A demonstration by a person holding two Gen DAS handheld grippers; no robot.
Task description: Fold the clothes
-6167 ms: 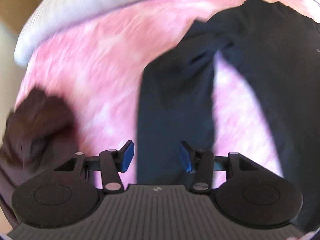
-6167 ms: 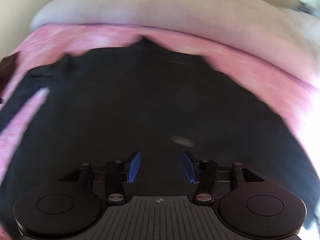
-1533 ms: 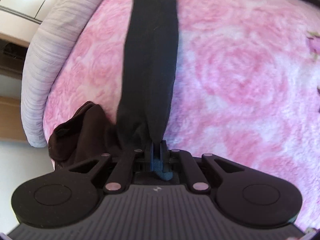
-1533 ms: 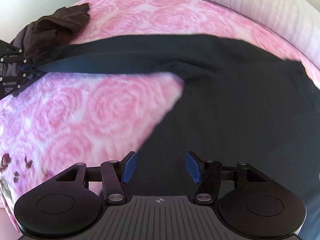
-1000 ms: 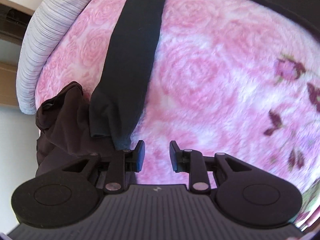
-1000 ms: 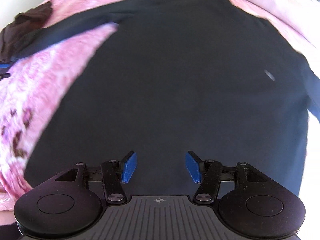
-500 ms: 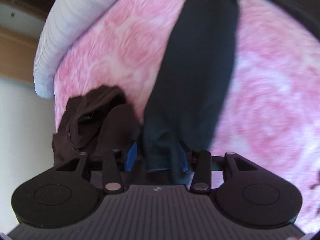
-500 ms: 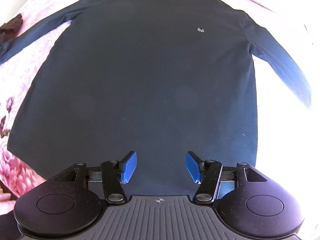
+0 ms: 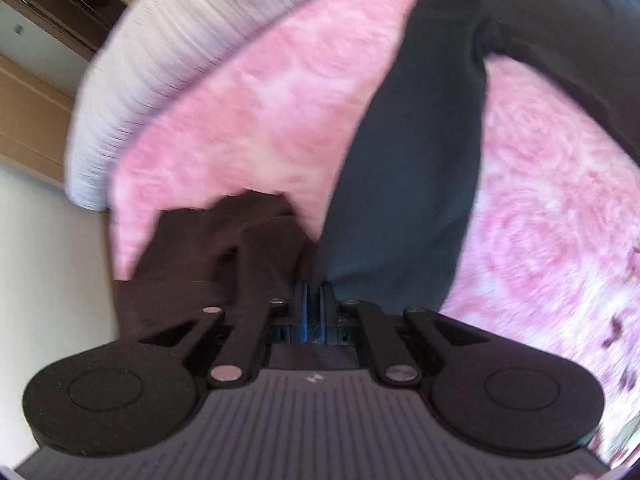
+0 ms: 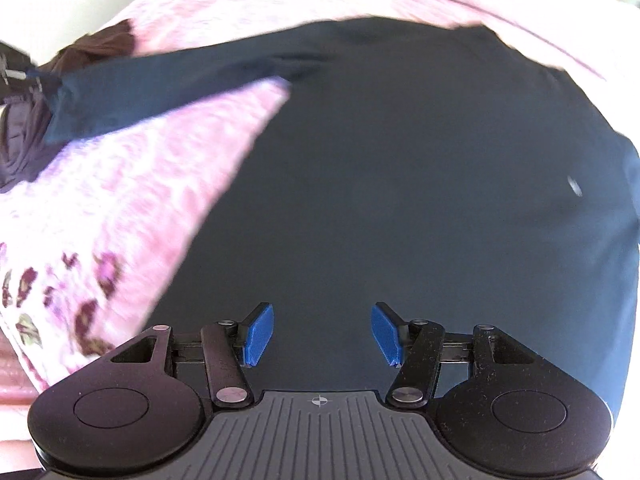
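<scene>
A dark navy long-sleeved shirt (image 10: 400, 180) lies spread on a pink rose-patterned blanket (image 10: 120, 200). One sleeve (image 9: 412, 184) stretches from the shirt body to my left gripper (image 9: 314, 300), whose blue pads are shut on the cuff. In the right wrist view that same sleeve (image 10: 160, 84) runs out to the far left edge. My right gripper (image 10: 322, 334) hovers open over the lower part of the shirt body, with nothing between its fingers. Both views are blurred by motion.
A crumpled dark brown garment (image 9: 216, 248) lies just left of the held cuff, near the blanket's edge, and shows as the brown garment (image 10: 96, 48) in the right wrist view. A grey-striped bed cover (image 9: 160, 52) borders the blanket. Beyond it are pale floor and wooden furniture.
The left gripper's jaws, open around the cuff half a second ago, have shut on it and risen with the sleeve. The right gripper has swung back towards the shirt's left side, still open.
</scene>
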